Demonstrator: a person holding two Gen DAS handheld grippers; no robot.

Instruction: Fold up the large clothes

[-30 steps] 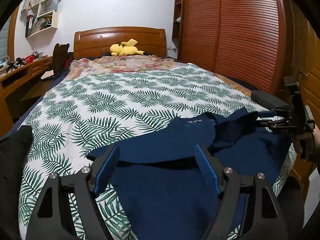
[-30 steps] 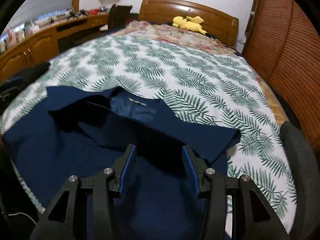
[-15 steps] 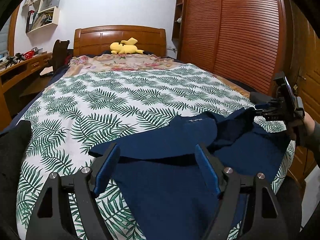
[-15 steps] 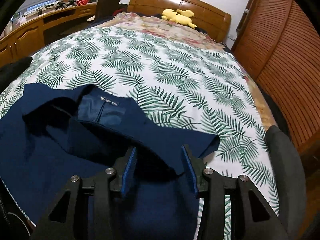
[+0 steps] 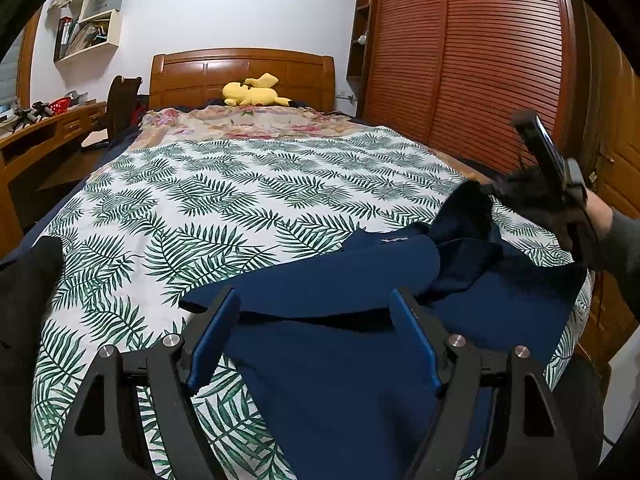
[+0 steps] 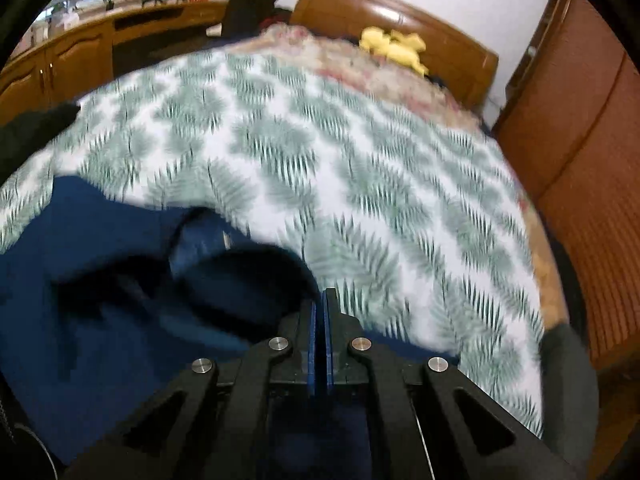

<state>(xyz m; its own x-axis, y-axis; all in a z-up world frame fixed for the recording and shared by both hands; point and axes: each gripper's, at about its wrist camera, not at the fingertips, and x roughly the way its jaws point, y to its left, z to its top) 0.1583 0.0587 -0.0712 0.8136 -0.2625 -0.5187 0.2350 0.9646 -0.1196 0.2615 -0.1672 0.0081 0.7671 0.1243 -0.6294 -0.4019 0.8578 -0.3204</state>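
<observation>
The right gripper (image 6: 320, 300) has its blue pads pressed flat together, and dark cloth of the navy garment (image 6: 120, 320) bunches right at their tips; in the left wrist view a peak of that cloth rises to its fingers at about three o'clock, so it is clamped on the fabric and lifting it off the bed. That view also shows the right hand (image 5: 598, 216) behind the tool, wrist bent, a grey sleeve (image 5: 624, 248) trailing to four o'clock, the tool tilted downward toward the bed. The right wrist view is smeared with blur.

The left gripper (image 5: 316, 336) stands with its pads wide apart, nothing pressed between them, angled down over the near part of the garment. Whether its fingers touch the cloth cannot be told.

The navy garment lies across the near end of the bed, from six o'clock out to four o'clock in the left wrist view, one flap folded over at centre with a small label beside the neckline.

Beyond it the fern-print bedspread (image 5: 224, 200) stretches to twelve o'clock, where a yellow plush toy (image 5: 252, 94) lies against the wooden headboard (image 5: 240, 72). A slatted wardrobe (image 5: 480, 60) fills two o'clock, a wooden desk (image 5: 48, 128) nine o'clock.
</observation>
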